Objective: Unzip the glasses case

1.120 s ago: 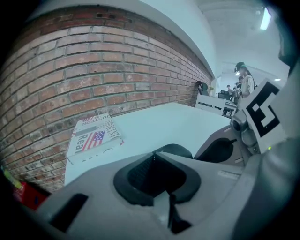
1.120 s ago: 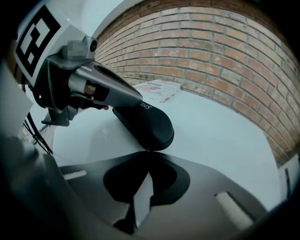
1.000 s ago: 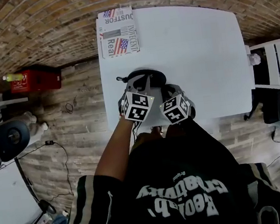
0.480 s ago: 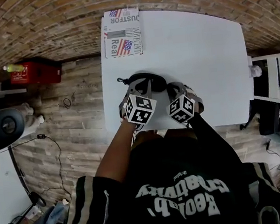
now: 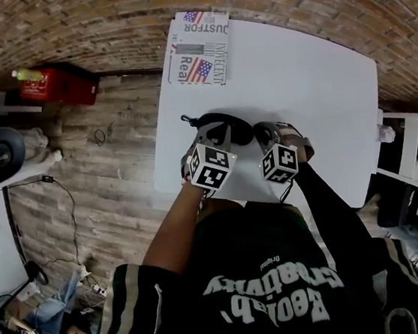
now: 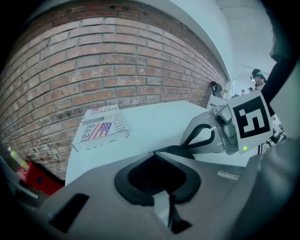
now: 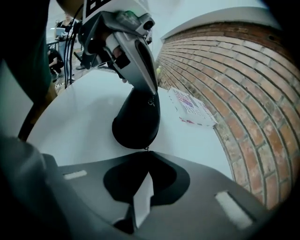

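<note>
Right gripper (image 7: 146, 151), jaws shut on the tiny metal zip pull (image 7: 146, 149) at the near end of the black oval glasses case (image 7: 136, 123) on the white table (image 7: 79, 108), faces straight along the case's long axis, while the closed left gripper (image 7: 152, 95) presses its tips on the far half.

The black, oval glasses case (image 5: 228, 126) lies flat on the white surface (image 5: 313, 89), toward its left edge.
</note>
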